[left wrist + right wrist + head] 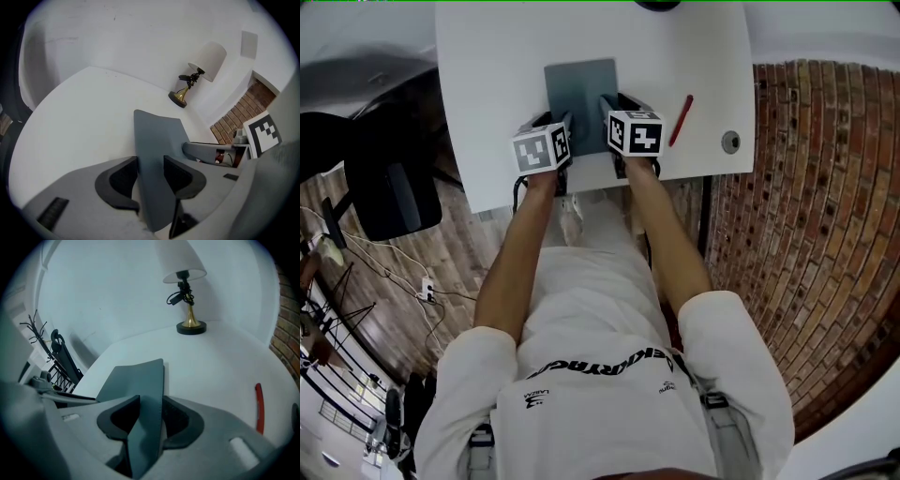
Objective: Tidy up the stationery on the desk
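A flat grey pad (579, 94) is held over the white desk (487, 75) near its front edge. My left gripper (565, 131) is shut on the pad's near left edge; the grey pad (157, 154) runs between its dark fingers (119, 183). My right gripper (611, 117) is shut on the near right edge, where the grey pad (138, 390) bends between its fingers (180, 423). A red pen (681, 120) lies on the desk right of the right gripper, and the red pen (259, 408) shows at the right in the right gripper view.
A small lamp with a brass stem and dark base (191, 326) stands at the desk's far side; the lamp (187, 89) has a white shade. A round grommet (730, 142) sits in the desk's near right corner. A dark chair (389, 192) stands to the left.
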Demonstrator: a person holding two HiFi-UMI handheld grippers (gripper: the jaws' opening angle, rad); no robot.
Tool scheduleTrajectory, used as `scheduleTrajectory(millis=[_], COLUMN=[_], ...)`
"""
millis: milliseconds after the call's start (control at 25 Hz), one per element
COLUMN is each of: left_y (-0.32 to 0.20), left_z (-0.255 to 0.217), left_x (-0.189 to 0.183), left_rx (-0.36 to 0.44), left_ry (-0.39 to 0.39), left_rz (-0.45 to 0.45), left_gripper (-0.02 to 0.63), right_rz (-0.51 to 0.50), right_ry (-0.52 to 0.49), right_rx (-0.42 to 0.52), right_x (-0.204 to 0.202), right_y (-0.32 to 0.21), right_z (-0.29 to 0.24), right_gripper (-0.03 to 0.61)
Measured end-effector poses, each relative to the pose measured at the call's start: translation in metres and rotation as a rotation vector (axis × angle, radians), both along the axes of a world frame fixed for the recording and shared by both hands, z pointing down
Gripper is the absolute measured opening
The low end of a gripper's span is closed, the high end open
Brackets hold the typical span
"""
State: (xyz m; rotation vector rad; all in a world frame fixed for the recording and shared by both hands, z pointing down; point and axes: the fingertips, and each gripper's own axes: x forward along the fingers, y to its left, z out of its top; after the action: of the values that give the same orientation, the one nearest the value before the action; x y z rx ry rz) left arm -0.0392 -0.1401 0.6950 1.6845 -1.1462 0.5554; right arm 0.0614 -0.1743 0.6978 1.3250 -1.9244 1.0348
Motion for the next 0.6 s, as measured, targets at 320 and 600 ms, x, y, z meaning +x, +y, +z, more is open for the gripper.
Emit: scheduleTrajectory(millis=[320, 600], left_y=[0.000, -0.004], left_z=[0.004, -0.009], left_x=[-0.003, -0.012], left_rx=[0.000, 0.049], left_ry=[-0.008, -0.051], left_rz=[0.016, -0.001], left_gripper=[0.153, 0.107], right_rz=[-0.010, 0.017], right_ry=[0.004, -0.005], right_rx=[0.024, 0.066], right_x=[0.001, 0.017], right_y=[0.001, 0.000], right_z=[0.001, -0.013], right_gripper=[0.147, 0.149])
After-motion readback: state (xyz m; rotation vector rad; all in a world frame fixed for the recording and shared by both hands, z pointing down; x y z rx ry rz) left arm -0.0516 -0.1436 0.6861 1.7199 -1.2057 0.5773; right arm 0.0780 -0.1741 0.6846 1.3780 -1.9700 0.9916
